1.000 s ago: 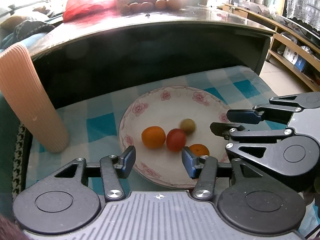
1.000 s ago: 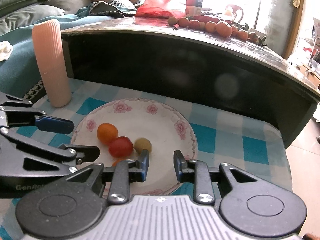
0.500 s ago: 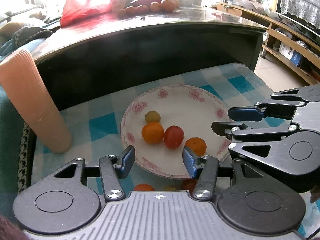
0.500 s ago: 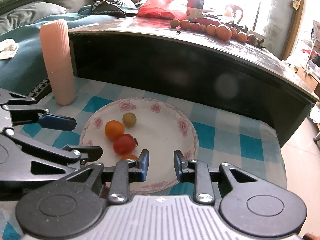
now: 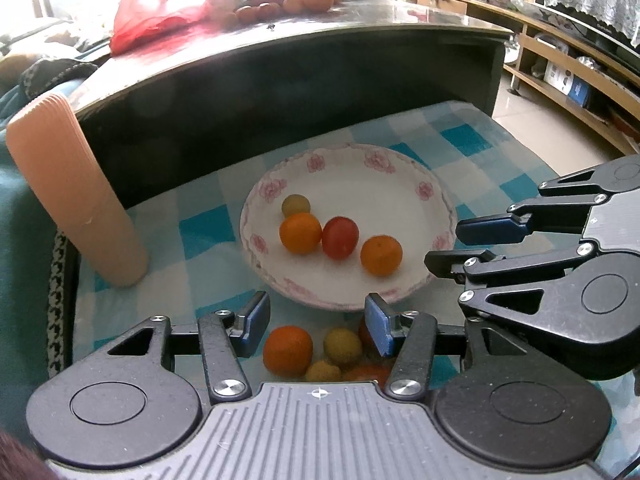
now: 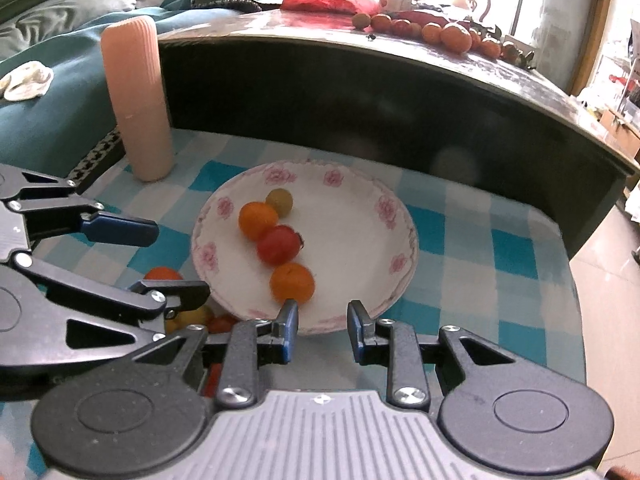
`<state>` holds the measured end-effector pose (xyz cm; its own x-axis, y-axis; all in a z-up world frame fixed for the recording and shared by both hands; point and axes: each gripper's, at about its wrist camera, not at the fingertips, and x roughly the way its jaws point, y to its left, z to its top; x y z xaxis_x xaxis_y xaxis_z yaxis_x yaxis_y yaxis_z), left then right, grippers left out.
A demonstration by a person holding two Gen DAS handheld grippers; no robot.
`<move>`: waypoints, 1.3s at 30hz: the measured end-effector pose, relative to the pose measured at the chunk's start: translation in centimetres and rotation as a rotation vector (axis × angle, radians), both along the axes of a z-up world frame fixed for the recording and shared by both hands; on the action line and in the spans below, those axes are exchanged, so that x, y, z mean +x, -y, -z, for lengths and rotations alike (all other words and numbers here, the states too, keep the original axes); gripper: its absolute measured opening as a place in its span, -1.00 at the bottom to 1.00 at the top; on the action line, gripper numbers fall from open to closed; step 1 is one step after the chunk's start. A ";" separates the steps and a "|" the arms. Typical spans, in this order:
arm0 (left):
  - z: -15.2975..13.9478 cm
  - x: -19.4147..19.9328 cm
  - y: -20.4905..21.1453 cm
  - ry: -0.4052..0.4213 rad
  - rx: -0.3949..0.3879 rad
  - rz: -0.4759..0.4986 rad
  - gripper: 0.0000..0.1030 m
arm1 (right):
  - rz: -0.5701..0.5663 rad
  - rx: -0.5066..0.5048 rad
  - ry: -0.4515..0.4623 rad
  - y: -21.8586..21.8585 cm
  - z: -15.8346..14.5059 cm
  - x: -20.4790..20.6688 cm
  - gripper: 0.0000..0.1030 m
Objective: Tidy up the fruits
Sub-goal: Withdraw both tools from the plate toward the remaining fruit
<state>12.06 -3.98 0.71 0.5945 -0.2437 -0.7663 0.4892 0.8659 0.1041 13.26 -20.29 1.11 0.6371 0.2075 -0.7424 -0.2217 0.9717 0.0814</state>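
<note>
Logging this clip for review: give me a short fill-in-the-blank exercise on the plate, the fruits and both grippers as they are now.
1. The floral plate holds ____ fruits.
2. The only red fruit on the plate lies between two ____ ones.
3. The left gripper and the right gripper both have their jaws ____ and hold nothing.
4. The loose fruits still off the plate lie on the checked cloth under the ____ gripper.

Missing words: four; orange; open; left
</note>
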 end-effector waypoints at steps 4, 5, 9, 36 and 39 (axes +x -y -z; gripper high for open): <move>0.0 -0.6 -0.3 -0.006 0.012 0.009 0.18 | -0.005 -0.008 -0.016 -0.5 -0.1 -0.6 -0.18; 0.1 -0.8 -0.3 -0.008 0.016 0.012 0.18 | -0.006 -0.011 -0.020 -0.6 -0.1 -0.8 -0.18; 0.1 -1.7 -0.5 -0.018 0.034 0.021 0.17 | -0.009 -0.021 -0.037 -1.0 -0.2 -1.6 -0.18; 0.1 -3.4 -3.1 -0.053 0.083 0.054 0.35 | -0.093 0.004 -0.068 -1.4 1.2 -4.7 -0.10; 0.6 -3.4 -3.0 -0.068 0.101 0.073 0.35 | -0.117 0.025 -0.060 -1.1 1.7 -4.7 -0.10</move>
